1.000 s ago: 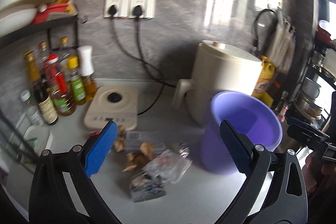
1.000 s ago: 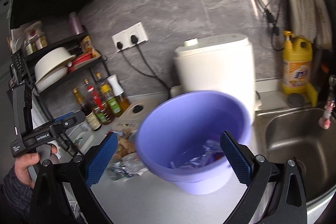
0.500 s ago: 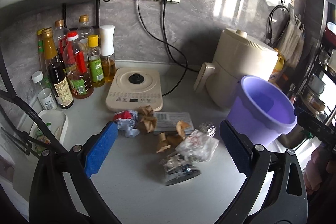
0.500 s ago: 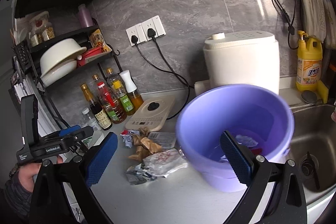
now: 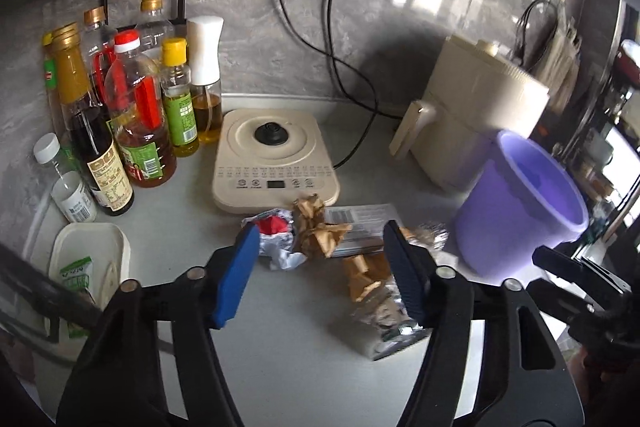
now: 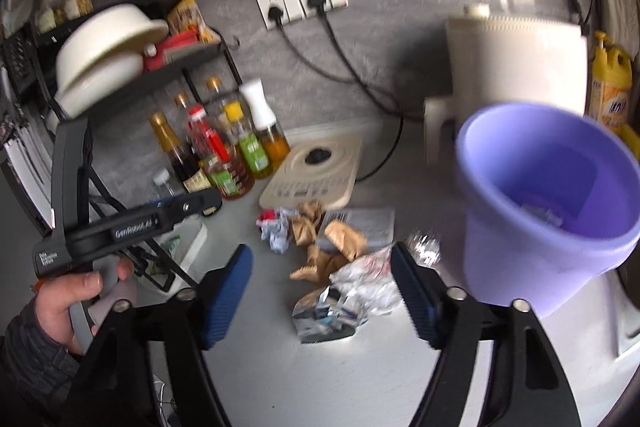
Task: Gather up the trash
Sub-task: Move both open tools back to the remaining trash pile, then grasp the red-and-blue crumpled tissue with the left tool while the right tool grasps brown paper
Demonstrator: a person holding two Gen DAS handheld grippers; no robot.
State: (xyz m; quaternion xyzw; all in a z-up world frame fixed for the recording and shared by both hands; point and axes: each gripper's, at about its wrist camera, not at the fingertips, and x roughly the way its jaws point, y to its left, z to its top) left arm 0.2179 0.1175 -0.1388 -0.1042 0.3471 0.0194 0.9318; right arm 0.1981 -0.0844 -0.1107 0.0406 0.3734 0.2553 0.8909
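Left wrist view: the left gripper (image 5: 320, 267) hangs above the grey bench (image 5: 288, 367), its jaws apart and closing with nothing pressed between the blue pads. Under it lies the trash: a crumpled red-and-silver wrapper (image 5: 276, 233), brown paper wads (image 5: 318, 227), a flat printed packet (image 5: 360, 223) and a clear foil bag (image 5: 384, 323), all bunched mid-bench just in front of the beige induction cooker (image 5: 272, 163). The purple bucket (image 5: 516, 211) stands toward the bench's right side, in front of the cream air fryer (image 5: 476, 107). Sauce bottles (image 5: 136, 123) crowd the back-left corner near the wall.

Right wrist view: the right gripper (image 6: 320, 291) also has its jaws apart and closing, holding nothing; the foil bag (image 6: 344, 291) lies on the bench between and beyond the pads. The brown paper wads (image 6: 332, 243) and wrapper (image 6: 274, 227) lie behind it. The bucket (image 6: 540, 223) sits just right, some scraps inside. At left, a hand (image 6: 68, 299) grips the left gripper's handle.
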